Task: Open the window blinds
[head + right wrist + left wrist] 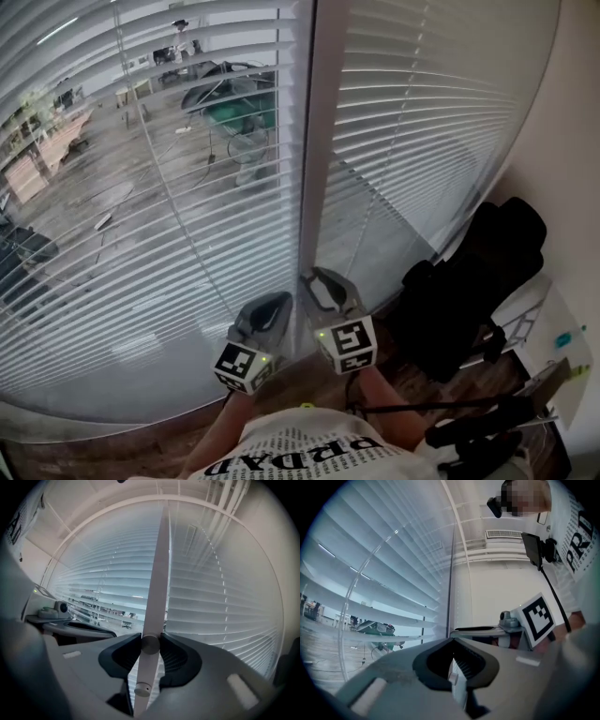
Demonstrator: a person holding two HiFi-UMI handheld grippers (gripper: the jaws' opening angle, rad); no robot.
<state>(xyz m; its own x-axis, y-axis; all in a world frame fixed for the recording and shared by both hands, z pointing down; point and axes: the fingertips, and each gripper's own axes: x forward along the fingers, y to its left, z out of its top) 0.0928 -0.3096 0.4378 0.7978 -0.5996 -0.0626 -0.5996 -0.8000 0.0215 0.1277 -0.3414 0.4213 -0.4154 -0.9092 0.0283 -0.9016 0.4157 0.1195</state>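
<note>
The window blinds [187,187] are spread across the upper and middle frame of the head view. A black bag [478,281] is seen at lower right. At lower centre, the right gripper [150,644] is clamped on a white wand's [159,573] lower end. The left gripper [452,640], beside it, is held with jaws pressed together, empty.

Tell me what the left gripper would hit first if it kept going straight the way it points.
Most likely the slats of the left window blind, right beside the white window post. Depth is hard to judge, so it could be the post itself.
</note>
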